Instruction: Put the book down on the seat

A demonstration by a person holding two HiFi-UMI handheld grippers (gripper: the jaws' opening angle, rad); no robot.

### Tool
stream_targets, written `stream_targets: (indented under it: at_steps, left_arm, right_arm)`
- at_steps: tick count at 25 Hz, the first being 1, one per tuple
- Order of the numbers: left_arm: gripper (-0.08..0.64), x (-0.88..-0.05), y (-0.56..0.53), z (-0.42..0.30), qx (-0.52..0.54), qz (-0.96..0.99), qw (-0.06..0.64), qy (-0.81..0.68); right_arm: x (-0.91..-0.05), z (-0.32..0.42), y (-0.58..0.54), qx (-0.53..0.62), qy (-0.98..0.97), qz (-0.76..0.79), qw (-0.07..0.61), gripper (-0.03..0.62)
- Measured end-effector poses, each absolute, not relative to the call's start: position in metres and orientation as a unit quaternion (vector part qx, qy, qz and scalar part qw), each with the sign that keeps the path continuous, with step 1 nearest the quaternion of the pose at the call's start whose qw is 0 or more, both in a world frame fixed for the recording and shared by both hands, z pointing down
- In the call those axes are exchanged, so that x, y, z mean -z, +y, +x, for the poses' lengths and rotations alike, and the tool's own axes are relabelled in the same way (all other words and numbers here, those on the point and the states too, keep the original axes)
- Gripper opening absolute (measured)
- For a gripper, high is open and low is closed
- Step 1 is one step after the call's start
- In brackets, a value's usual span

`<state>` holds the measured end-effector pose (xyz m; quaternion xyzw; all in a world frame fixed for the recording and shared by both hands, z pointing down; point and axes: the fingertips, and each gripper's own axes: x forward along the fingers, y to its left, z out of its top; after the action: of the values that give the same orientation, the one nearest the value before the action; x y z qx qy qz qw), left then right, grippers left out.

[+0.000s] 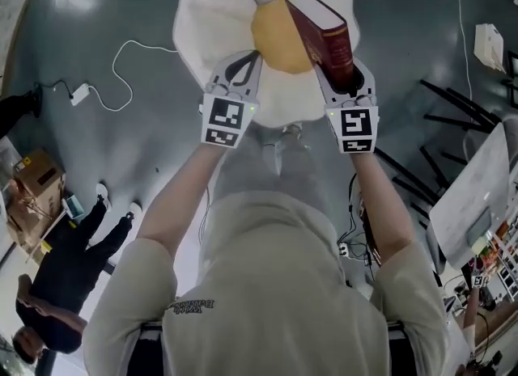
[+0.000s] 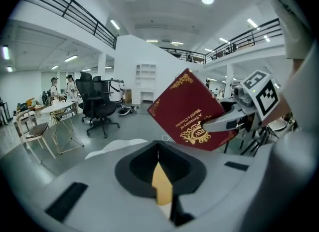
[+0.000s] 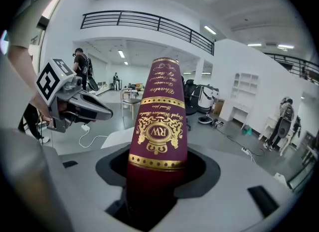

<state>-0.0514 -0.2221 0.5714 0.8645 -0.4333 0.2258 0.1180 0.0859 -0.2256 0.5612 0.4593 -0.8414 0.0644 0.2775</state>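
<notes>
Clearly a stiff hardcover book (image 1: 328, 39), probably fairly heavy, with a smooth cover that may slip; best gripped low across the covers; right gripper (image 1: 346, 82) jaws clamp its lower end; book tilts above the seat (image 1: 209, 19), apparently not touching; left gripper (image 1: 245, 65) jaws together, empty, over the seat's near edge.

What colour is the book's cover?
Dark red hardback book with gold lettering and ornament; clearest in the right gripper view.

text log | book (image 3: 158, 126) spine — you can read a gold "RW" crest; the script above it stays illegible | front cover — "A Treasury of World's Classics", "RW" again
</notes>
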Motion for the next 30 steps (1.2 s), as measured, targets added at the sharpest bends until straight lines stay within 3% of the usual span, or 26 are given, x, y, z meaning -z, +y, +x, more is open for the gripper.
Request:
stream_targets:
  at_steps: [13, 24, 30]
  left_arm:
    - [0.011, -0.772, -0.218, -0.05, -0.307, 0.826, 0.191, -0.432]
    - [0.011, -0.867, -0.213, -0.05, -0.34, 0.798, 0.272, -0.417]
    - [0.011, -0.893, -0.191, -0.054, -0.353, 0.79, 0.291, -0.409]
  right_arm:
    - [-0.776, 0.062, -0.225, -0.089, -0.836, 0.377, 0.388, 0.232]
    - [-0.947, 0.059, -0.209, -0.009, -0.809, 0.226, 0.542, 0.233]
    - [-1.015, 0.055, -0.137, -0.051, -0.785, 0.104, 0.608, 0.242]
